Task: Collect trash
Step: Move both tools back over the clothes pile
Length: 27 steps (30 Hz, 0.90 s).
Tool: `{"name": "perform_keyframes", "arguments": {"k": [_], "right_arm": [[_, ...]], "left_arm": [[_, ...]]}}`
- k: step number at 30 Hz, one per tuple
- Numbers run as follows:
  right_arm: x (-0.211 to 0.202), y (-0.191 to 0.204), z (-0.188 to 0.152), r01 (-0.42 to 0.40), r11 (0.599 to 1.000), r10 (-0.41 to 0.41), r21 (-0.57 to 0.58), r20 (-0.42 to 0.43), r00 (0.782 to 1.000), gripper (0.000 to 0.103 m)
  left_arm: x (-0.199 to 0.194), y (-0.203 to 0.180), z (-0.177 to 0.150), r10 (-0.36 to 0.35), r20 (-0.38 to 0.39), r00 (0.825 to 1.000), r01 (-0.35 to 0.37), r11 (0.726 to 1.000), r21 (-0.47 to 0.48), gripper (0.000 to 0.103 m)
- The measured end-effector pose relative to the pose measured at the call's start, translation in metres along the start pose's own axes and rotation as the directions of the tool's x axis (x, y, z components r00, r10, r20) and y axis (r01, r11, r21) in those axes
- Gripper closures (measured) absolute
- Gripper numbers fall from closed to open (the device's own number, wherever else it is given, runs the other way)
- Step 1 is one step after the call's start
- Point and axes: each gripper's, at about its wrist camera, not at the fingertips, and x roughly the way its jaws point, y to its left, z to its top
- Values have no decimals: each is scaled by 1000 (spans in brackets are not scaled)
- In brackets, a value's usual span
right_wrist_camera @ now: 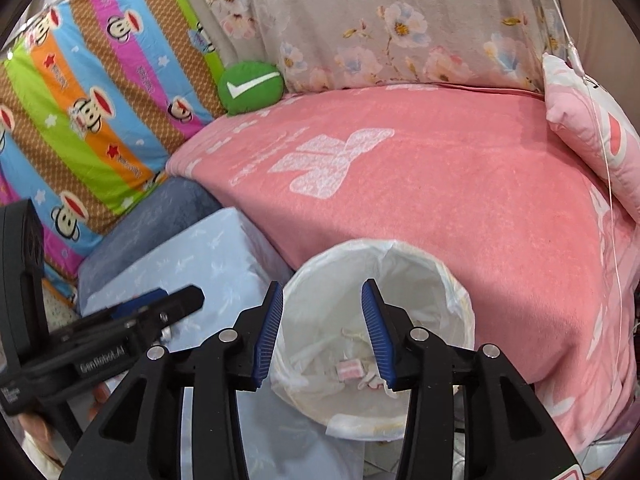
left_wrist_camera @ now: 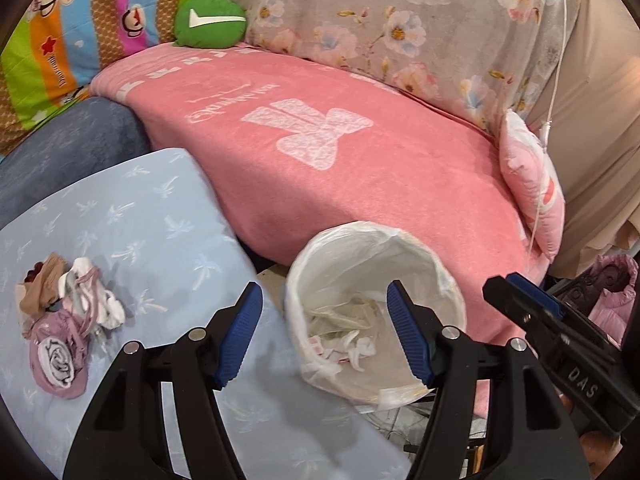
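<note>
While we hold both tongs over the bin, our left gripper (left_wrist_camera: 324, 336) stands with its blue pads wide apart and nothing between them, and our right gripper (right_wrist_camera: 322, 332) is also parted, more narrowly, and empty. Just below them sits the waste bin (left_wrist_camera: 448, 276), lined with a white plastic bag, tilted toward us; crumpled white and pink scraps of trash (right_wrist_camera: 352, 370) lie at its bottom. To the left of the bin we see a pale blue cushion (left_wrist_camera: 168, 216) with a small heap of bundled cloth (left_wrist_camera: 68, 320) on it. Behind the bin spreads a pink blanket (left_wrist_camera: 360, 168), and beyond that a round green pillow (left_wrist_camera: 210, 20) rests against floral bedding (left_wrist_camera: 400, 12).
</note>
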Motion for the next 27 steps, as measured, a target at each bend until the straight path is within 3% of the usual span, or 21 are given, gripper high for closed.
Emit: {"name": "perform_keyframes", "arguments": {"k": [10,27], "right_arm": [[20,41,-26,-51,997,47,-60,-63,997,62],[49,131,-46,-145,971,119,-188,-147,982,62]], "left_arm": [[-9,49,-17,116,-5,993,-116,991,-69,36],[-34,130,-34,242,12,970,-236,954,-183,36]]}}
